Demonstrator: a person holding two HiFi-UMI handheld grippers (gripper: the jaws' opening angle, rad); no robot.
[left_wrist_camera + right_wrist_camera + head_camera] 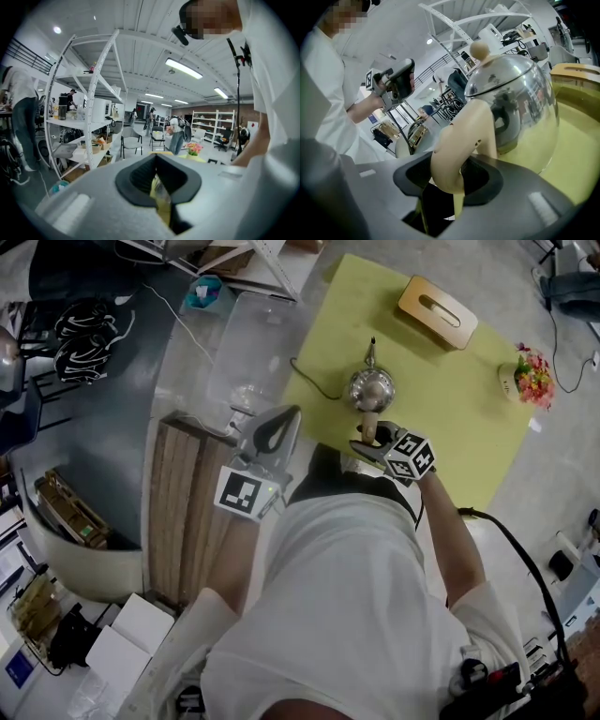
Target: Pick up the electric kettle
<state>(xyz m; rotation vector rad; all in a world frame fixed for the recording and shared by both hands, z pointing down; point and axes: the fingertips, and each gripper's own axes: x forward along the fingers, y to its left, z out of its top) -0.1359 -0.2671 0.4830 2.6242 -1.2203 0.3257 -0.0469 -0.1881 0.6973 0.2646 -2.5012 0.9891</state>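
A shiny steel electric kettle (371,388) with a cream handle (370,427) stands on the yellow table (450,427), near its front edge. My right gripper (367,442) is at the handle. In the right gripper view the handle (459,145) sits between the jaws of my right gripper (447,177); a dark gap shows to its left, so the pads do not press on it. The kettle body (511,98) rises just beyond. My left gripper (274,427) hangs left of the table, open and empty (161,183).
A black cord (314,381) runs left from the kettle. A wooden box (437,311) sits at the table's far side, a flower pot (530,378) at its right edge. A wooden bench (187,512) and a clear chair (248,352) stand to the left.
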